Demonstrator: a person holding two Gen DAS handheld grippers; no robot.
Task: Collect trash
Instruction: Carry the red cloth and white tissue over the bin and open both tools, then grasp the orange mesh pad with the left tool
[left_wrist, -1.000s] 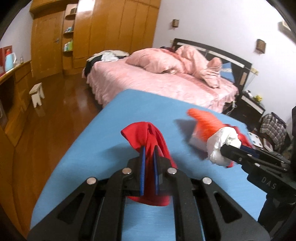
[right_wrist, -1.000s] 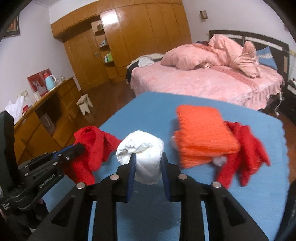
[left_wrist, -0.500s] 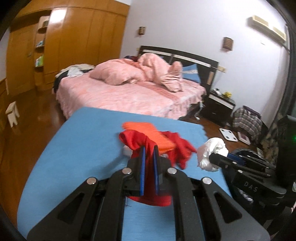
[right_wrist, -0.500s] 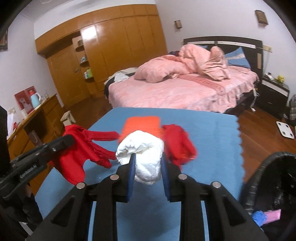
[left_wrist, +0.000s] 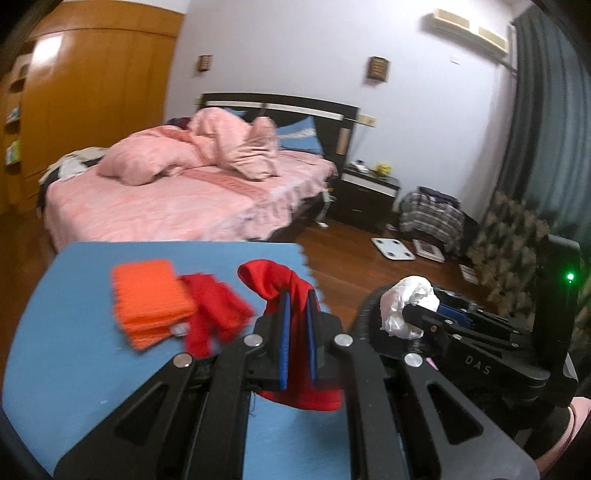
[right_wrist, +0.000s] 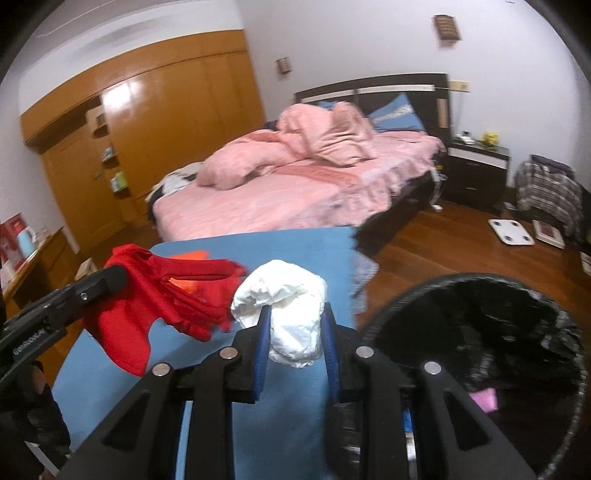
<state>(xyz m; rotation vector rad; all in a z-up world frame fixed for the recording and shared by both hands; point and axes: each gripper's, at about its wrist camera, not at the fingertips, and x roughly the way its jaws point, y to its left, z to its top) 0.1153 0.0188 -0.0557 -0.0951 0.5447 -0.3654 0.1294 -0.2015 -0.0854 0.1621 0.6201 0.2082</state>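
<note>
Blue tabletop (left_wrist: 92, 354) ends in wavy right edge; bare wood floor (right_wrist: 436, 254) beyond. Black bin (right_wrist: 480, 354) sits low right, mouth open, just past that edge. Left tool (left_wrist: 297, 325) pinches red cloth (left_wrist: 280, 280). Right tool (right_wrist: 295, 347) pinches white paper wad (right_wrist: 284, 295). Both tools swung right since a second ago; wad now near bin, orange pad (left_wrist: 147, 299) left behind on tabletop.

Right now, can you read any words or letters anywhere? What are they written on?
"DAS": on the black body of the right gripper, seen from the left wrist camera.
White lettering on the body of the left gripper, seen from the right wrist camera: too blurred and tilted to read.
Red box on the wooden sideboard: print too small to read.
</note>
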